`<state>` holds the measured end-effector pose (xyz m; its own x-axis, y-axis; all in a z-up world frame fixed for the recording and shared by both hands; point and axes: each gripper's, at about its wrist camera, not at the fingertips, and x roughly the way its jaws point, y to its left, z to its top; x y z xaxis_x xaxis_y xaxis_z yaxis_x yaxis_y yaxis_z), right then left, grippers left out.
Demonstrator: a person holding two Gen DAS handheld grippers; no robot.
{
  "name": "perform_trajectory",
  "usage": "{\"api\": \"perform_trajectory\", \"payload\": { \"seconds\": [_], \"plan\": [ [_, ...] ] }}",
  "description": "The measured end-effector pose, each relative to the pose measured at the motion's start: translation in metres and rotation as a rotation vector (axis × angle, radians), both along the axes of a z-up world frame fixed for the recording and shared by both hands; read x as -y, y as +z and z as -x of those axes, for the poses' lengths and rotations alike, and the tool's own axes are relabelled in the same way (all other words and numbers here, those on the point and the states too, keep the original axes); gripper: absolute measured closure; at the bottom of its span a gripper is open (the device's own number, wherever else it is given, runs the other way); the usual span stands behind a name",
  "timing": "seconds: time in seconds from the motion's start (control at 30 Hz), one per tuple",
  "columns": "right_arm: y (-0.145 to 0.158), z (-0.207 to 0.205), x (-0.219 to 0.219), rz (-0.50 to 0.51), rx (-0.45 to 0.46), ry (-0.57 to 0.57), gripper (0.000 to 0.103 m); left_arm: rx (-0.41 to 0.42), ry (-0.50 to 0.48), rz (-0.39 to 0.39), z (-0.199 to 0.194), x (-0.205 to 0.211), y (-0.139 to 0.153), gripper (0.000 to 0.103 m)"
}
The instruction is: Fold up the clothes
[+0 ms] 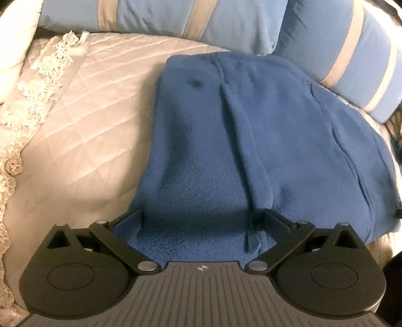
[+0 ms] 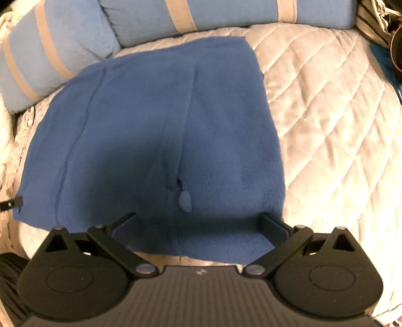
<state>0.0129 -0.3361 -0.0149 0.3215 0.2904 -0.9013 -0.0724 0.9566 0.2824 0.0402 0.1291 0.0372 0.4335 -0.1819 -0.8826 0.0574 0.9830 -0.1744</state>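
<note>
Both my grippers, left [image 1: 203,215] and right [image 2: 198,218], spread wide, holding nothing. The folded royal-blue fleece garment [image 1: 251,140] lies flat on the pale quilted satin bedspread [image 1: 83,130], its near edge between and under my fingers. Zipper pull [image 2: 185,200] just ahead of my right fingers. Blue pillows with grey stripes [image 2: 62,50] beyond.

1. Open quilted bed [image 1: 83,130] lies left of the fleece [image 1: 226,151] in the left wrist view, bare up to a lace edge [image 1: 47,65].
2. Striped pillows [image 1: 160,17] wall off the far side; one pillow [image 1: 351,55] touches the fleece's far right edge.
3. In the right wrist view, bare quilt [image 2: 326,125] runs right of the fleece [image 2: 150,125].
4. A pillow [image 2: 50,50] crowds the fleece's far left corner there.
5. Clutter [image 2: 384,37] sits at the far right.
</note>
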Motion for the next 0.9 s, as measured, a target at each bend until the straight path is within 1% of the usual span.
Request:
{"api": "perform_trajectory", "payload": {
  "seconds": [0.17,0.33,0.47,0.63,0.7,0.8,0.9],
  "plan": [
    [0.001,0.002,0.001,0.016,0.001,0.010,0.002,-0.001,-0.002,-0.003,-0.001,0.003,0.002,0.000],
    [0.004,0.007,0.005,0.023,0.027,0.007,0.002,-0.010,-0.008,-0.006,0.001,0.002,0.006,0.000],
    [0.004,0.007,0.006,0.054,0.039,-0.022,0.002,-0.009,-0.004,-0.002,0.001,0.001,0.004,0.000],
    [0.016,0.017,0.005,0.113,0.127,-0.006,0.002,0.009,-0.001,-0.006,0.003,0.002,0.006,0.000],
    [0.021,0.021,0.005,0.136,0.163,0.001,0.002,0.008,0.009,0.015,0.003,-0.001,0.008,0.000],
    [0.034,0.028,0.007,0.174,0.254,0.046,0.002,0.014,0.027,0.052,0.001,-0.009,0.014,0.000],
    [0.040,0.020,0.013,0.172,0.265,0.058,0.002,0.044,0.040,0.053,-0.003,-0.018,0.024,0.000]
  ]
}}
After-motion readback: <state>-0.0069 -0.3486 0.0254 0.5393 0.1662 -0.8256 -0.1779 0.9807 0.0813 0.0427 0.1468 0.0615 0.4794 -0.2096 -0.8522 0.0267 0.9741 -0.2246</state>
